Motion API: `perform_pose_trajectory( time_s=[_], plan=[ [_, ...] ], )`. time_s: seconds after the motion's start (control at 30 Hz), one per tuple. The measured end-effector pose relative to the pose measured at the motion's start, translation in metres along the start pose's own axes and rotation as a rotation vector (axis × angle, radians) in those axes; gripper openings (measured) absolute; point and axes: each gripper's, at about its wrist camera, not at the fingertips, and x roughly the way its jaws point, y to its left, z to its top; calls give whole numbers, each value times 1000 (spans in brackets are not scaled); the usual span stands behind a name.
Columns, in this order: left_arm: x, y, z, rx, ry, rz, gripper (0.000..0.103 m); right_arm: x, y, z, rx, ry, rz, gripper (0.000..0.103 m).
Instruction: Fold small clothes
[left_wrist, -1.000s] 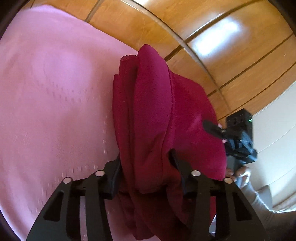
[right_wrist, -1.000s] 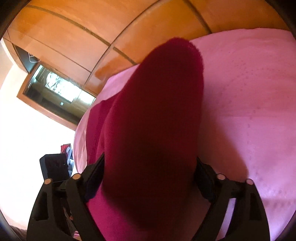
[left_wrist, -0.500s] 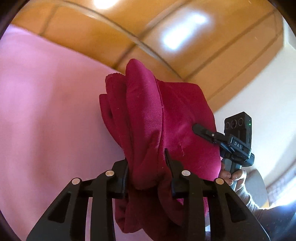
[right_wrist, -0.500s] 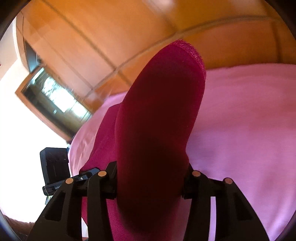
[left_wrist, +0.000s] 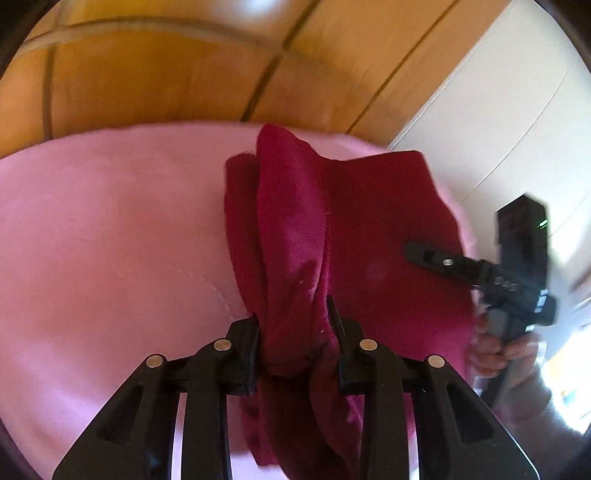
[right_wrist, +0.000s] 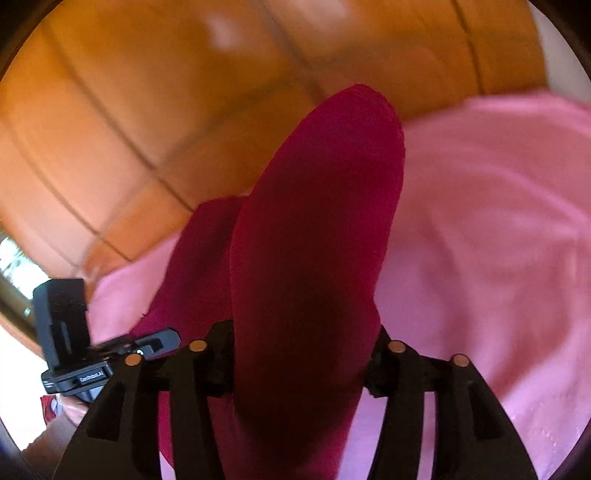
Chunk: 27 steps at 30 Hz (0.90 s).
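Note:
A dark red fleece garment (left_wrist: 295, 236) hangs between both grippers above a pink blanket (left_wrist: 110, 240). My left gripper (left_wrist: 293, 332) is shut on a bunched fold of it. My right gripper (right_wrist: 303, 339) is shut on another thick fold (right_wrist: 317, 221) that fills the middle of its view. In the left wrist view the right gripper (left_wrist: 417, 251) shows at the right, its finger against the cloth, held by a hand (left_wrist: 491, 350). In the right wrist view the left gripper (right_wrist: 147, 343) shows at the lower left.
Orange wooden panels (left_wrist: 166, 74) rise behind the pink blanket (right_wrist: 498, 240). A white cabinet or wall (left_wrist: 517, 110) stands at the right of the left wrist view. A bright window (right_wrist: 14, 258) is at the far left of the right wrist view.
Both grippers have lifted and tilted up with the garment held; more wooden wall and white cabinet has come into view. Both stay shut on the cloth.

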Motion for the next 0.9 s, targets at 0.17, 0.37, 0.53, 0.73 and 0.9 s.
perform_pose_trajectory(
  time_s=[0.17,0.37,0.53,0.73,0.9],
  plan=[
    [-9,-9,-8,-14,-48,63,37,-4,-16,-15,36,-53,-83,79],
    [-35,-18,-20,6,-150,167,39,-62,41,-29,-104,-229,-133,71],
    [-17,-14,-20,-4,-137,217,39,-23,73,-40,-210,-153,-211,72],
    [-23,2,-21,-38,-154,215,49,29,68,-48,-241,-162,-347,73],
    [-38,-7,-26,-78,-192,285,69,29,67,-52,-245,-161,-357,75]
  ],
)
